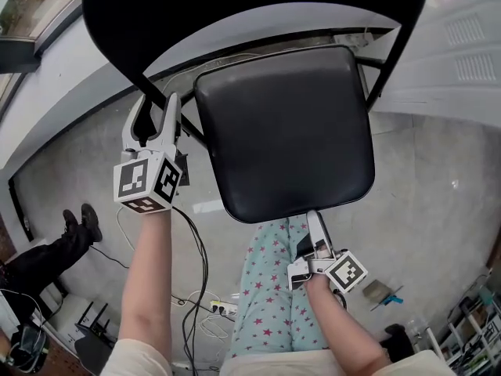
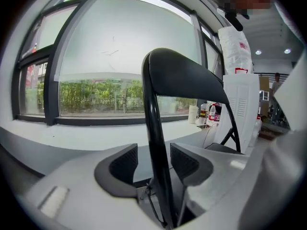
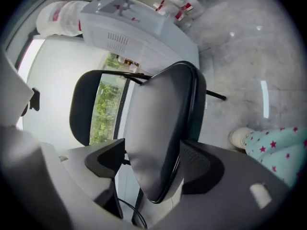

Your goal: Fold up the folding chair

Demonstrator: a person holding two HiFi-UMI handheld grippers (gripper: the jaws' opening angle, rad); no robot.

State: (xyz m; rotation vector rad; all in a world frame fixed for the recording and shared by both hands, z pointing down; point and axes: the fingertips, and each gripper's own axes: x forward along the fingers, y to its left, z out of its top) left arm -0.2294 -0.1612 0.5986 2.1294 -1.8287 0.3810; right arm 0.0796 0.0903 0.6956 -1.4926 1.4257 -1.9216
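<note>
Two pairs of tongs, one folding chair [image 1: 274, 92], and it all came down to the front edge. The chair stood on the grey floor [image 1: 438, 194] right in front of us, fully unfolded. Its padded black seat [image 1: 286, 155] lay flat and ran away from us toward the curved black backrest [image 1: 235, 14]. Our right tongs [image 1: 313, 224] were the nearer pair, sitting at the near lip of the seat. They were spread wide with that lip poking in between them, and as far as we could see the pads weren't squeezing it. Our left tongs [image 1: 156, 110] were up at the left side, also spread, straddling the thin black frame tube [image 2: 156, 143] below the backrest. A gap showed beside the tube, so no real pinch there either. We figured the seat had to swing up from that near lip toward the backrest while the left side steadied the frame. Looks-wise it was smooth black vinyl on slim dark metal tubing.
</note>
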